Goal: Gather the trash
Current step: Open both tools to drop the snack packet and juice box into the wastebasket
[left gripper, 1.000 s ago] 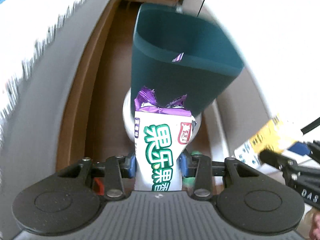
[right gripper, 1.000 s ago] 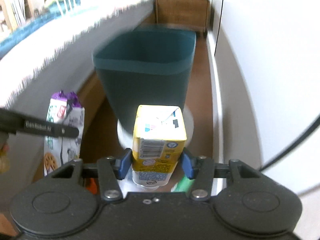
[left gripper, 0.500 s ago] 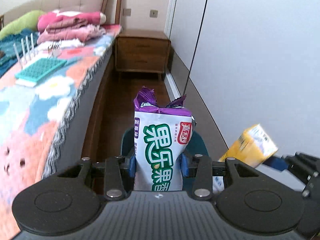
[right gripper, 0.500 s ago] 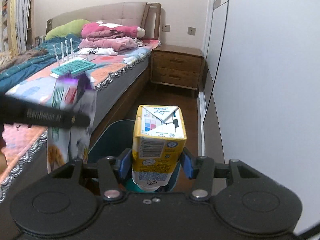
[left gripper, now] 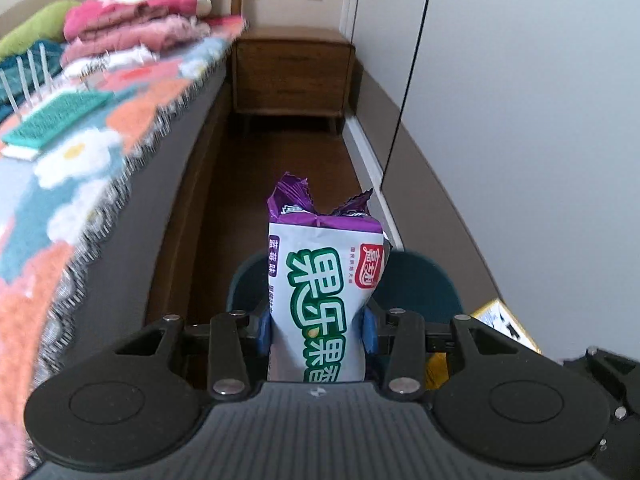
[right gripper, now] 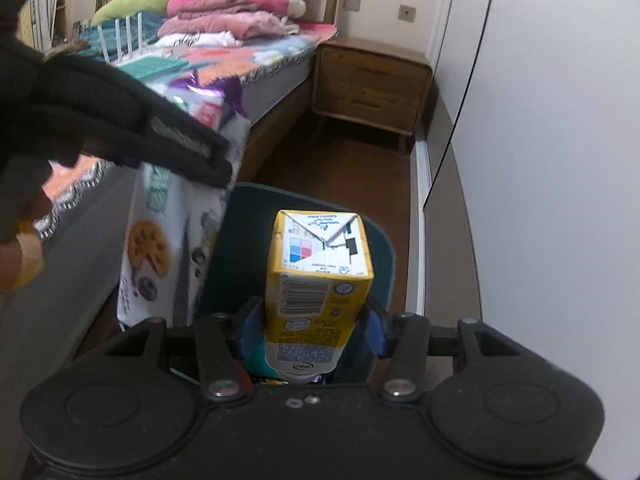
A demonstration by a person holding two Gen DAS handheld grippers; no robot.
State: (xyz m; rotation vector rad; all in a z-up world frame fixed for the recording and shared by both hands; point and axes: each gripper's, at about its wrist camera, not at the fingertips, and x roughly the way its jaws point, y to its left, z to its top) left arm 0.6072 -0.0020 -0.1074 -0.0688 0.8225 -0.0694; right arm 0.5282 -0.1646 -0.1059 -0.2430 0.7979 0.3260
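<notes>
A snack bag (left gripper: 326,300) is gripped upright in the left claw (left gripper: 318,330) and a carton (right gripper: 318,280) in the right claw (right gripper: 312,330) — the bin (right gripper: 380,248) lies directly below both.

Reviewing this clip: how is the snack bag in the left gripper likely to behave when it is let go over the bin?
The snack bag looks floppy: it pinches in where the left hand-held gripper squeezes it. Its torn-open crinkled top suggests it is mostly empty and light, so it may flutter rather than drop straight into the bin.
</notes>
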